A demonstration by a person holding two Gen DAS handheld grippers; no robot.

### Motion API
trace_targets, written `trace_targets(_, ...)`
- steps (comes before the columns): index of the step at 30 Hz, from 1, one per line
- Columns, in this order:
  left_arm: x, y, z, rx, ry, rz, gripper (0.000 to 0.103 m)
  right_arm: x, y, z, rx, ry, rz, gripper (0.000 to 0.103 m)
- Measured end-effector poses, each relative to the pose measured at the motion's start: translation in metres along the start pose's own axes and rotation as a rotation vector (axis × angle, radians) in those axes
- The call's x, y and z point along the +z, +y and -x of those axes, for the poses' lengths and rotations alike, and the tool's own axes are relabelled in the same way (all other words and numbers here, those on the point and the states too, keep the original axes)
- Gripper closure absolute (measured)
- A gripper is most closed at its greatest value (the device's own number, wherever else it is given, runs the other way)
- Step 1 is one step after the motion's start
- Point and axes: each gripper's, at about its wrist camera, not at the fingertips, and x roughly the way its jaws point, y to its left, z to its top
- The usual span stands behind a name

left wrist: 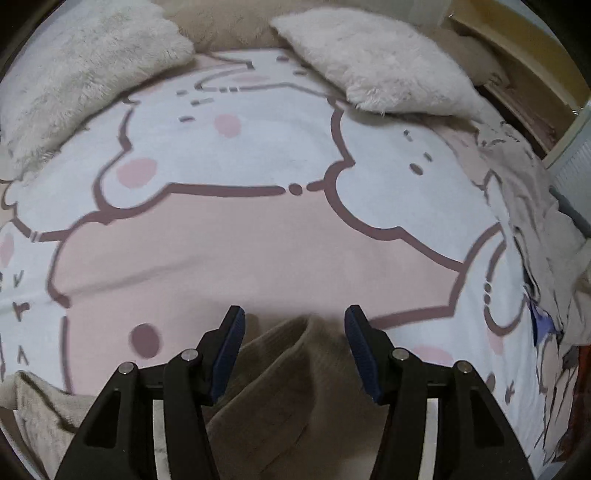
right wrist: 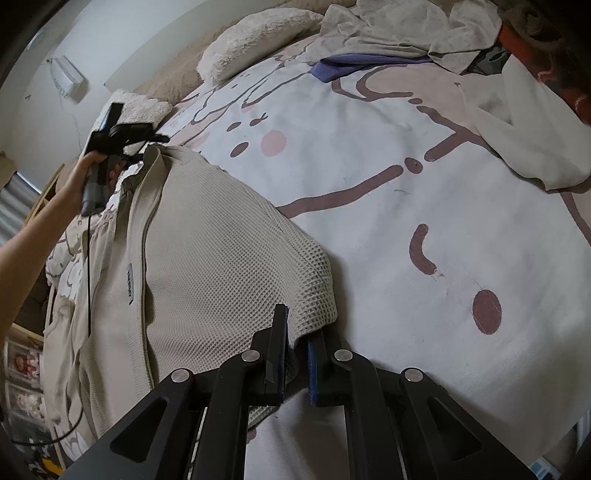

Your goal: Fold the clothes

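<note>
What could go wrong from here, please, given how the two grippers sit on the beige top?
1. The right gripper pinches only the edge of the beige waffle-knit top, so it could slip out when pulled.
2. The left gripper is open over the fabric; pulling now would likely drag the top one-sidedly.
3. The clothes pile lies close on the bedspread and could snag.

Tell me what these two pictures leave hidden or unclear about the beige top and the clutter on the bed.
- Beige top: its lower part runs off the right wrist view's bottom edge; the fingers hide more.
- Label on it: too small to read.
- Left gripper: open over the fabric; contact unclear, the left wrist view is blurred.
- Heap of clothes: crumpled, cut off at the top, items uncountable.
</note>
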Motion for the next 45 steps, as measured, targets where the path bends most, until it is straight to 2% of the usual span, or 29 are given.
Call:
trace_targets(2,-0.009,0.008,0.026,-0.041,-0.034,0.004,0.047,0.000,-0.001,0.001,0.012,-0.008,-0.016,0.093)
trace_targets(4,-0.024,0.012,0.057,-0.090,-0.068,-0.006,0.047,-0.001,-0.001,0.006,0.025,-0.020,-0.025,0.087)
trace_targets(5,-0.034,0.012,0.075,-0.113,-0.085,-0.024,0.047,-0.002,0.000,0.010,0.029,-0.028,-0.027,0.071)
trace_targets(6,-0.048,0.011,0.093,-0.126,-0.103,-0.051,0.047,-0.004,0.002,0.016,0.035,-0.047,-0.027,0.049)
trace_targets(8,-0.077,0.009,0.128,-0.135,-0.135,-0.116,0.047,-0.006,0.008,0.029,-0.004,-0.095,-0.023,0.032)
trace_targets(10,-0.111,0.008,0.156,-0.150,-0.156,-0.165,0.047,-0.010,0.014,0.048,-0.123,-0.156,0.027,0.032)
trace_targets(12,-0.153,0.005,0.183,-0.169,-0.164,-0.200,0.047,-0.015,0.016,0.065,-0.149,-0.187,0.060,0.032)
trace_targets(14,-0.192,0.004,0.207,-0.185,-0.171,-0.225,0.047,-0.028,0.026,0.081,-0.076,-0.203,0.098,0.033)
trace_targets(16,-0.230,0.004,0.220,-0.193,-0.182,-0.199,0.047,-0.040,0.039,0.089,-0.026,-0.193,0.155,0.045)
trace_targets(18,-0.269,0.003,0.232,-0.201,-0.194,-0.164,0.047,-0.059,0.064,0.084,-0.008,-0.133,0.265,0.055)
trace_targets(22,-0.334,-0.001,0.243,-0.202,-0.215,-0.074,0.047,-0.095,0.096,0.068,0.055,-0.032,0.401,0.057)
trace_targets(25,-0.369,-0.005,0.239,-0.224,-0.207,0.016,0.047,-0.112,0.113,0.063,0.087,-0.013,0.483,0.057)
trace_targets(28,-0.391,-0.010,0.235,-0.226,-0.203,0.077,0.047,-0.124,0.125,0.061,0.080,-0.021,0.592,0.057)
trace_targets(32,-0.409,-0.022,0.233,-0.197,-0.210,0.093,0.047,-0.128,0.124,0.060,0.048,-0.022,0.645,0.058)
trace_targets(33,-0.411,-0.024,0.232,-0.198,-0.208,0.091,0.047,-0.130,0.124,0.058,0.036,-0.021,0.664,0.063)
trace_targets(35,-0.413,-0.028,0.231,-0.201,-0.200,0.080,0.047,-0.135,0.124,0.054,0.027,-0.010,0.686,0.066)
trace_targets(43,-0.414,-0.033,0.230,-0.210,-0.192,0.051,0.047,-0.143,0.133,0.041,-0.007,-0.028,0.774,0.067)
trace_targets(45,-0.414,-0.034,0.228,-0.214,-0.184,0.047,0.047,-0.143,0.133,0.035,-0.017,-0.020,0.781,0.077)
